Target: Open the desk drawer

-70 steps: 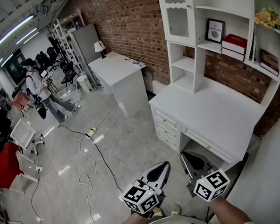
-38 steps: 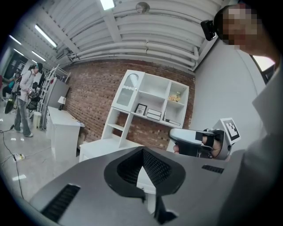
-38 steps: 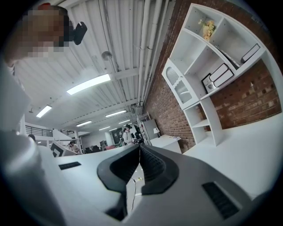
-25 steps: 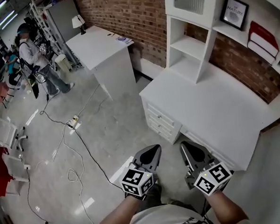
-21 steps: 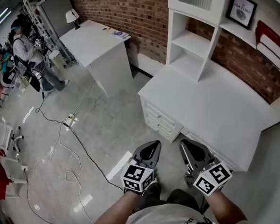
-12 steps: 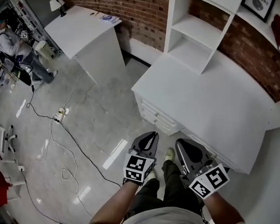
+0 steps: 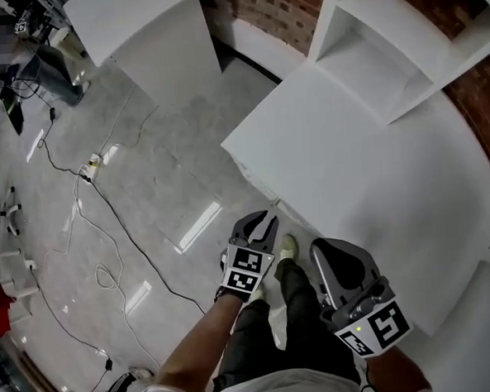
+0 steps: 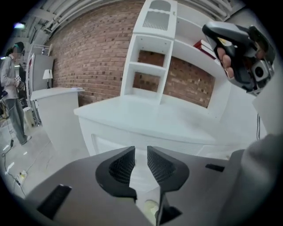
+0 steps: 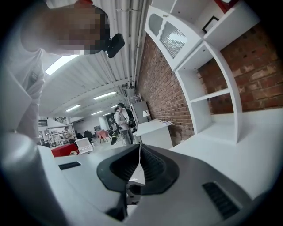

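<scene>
Under desktop [image 8: 146, 115]: drawer front [image 8: 106, 144] faces outward, long axis level.

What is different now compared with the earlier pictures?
The person walked to the desk. The left gripper came down toward its front and its jaws have just been opening, nothing between them. The right gripper, shut and empty, stays beside it.

Head looks down; gripper views seemingly share desk [image 7: 351, 168].

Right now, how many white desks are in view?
2: near desk with shelves directly ahead; far desk at the head view's top left. Others may be hidden.
</scene>
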Action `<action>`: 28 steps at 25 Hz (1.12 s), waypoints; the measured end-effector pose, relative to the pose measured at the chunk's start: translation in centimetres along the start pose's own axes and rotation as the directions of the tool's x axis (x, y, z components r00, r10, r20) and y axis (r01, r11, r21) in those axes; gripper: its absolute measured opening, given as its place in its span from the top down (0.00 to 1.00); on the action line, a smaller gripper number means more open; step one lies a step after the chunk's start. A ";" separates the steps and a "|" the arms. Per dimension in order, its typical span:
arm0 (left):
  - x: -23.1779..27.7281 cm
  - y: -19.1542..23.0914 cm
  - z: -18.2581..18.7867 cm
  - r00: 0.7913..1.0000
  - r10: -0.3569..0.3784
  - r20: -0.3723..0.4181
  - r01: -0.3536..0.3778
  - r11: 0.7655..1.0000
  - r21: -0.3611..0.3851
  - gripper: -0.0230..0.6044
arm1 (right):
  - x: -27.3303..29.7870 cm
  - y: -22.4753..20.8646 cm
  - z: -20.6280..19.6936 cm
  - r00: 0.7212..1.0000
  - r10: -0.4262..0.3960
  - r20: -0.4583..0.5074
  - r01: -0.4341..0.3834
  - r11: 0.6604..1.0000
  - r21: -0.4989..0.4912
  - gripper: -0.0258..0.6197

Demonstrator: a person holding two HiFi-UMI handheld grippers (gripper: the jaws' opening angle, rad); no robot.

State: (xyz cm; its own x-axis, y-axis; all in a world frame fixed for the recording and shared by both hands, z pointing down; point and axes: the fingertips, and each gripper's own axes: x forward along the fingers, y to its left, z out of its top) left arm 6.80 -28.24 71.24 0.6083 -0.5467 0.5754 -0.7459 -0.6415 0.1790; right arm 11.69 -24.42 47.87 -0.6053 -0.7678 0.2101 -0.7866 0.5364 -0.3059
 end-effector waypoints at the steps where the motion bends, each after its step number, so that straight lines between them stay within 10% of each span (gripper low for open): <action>1: 1.4 0.6 -1.0 1.000 0.007 -0.022 -0.007 1.000 0.000 0.84 | 0.7 -1.1 -0.7 1.000 0.007 -0.010 -0.007 1.000 0.007 0.93; 28: 10.5 3.3 -8.3 0.985 0.015 -0.172 0.000 0.996 0.084 0.84 | 2.3 -5.7 -6.3 0.998 -0.010 -0.068 0.014 0.999 0.052 0.93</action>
State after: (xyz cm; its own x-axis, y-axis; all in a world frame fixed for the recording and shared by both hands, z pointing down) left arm 8.47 -31.68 84.50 0.5414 -0.4550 0.7070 -0.7204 -0.6846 0.1111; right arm 14.01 -27.04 55.92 -0.6043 -0.7476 0.2757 -0.7873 0.5070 -0.3510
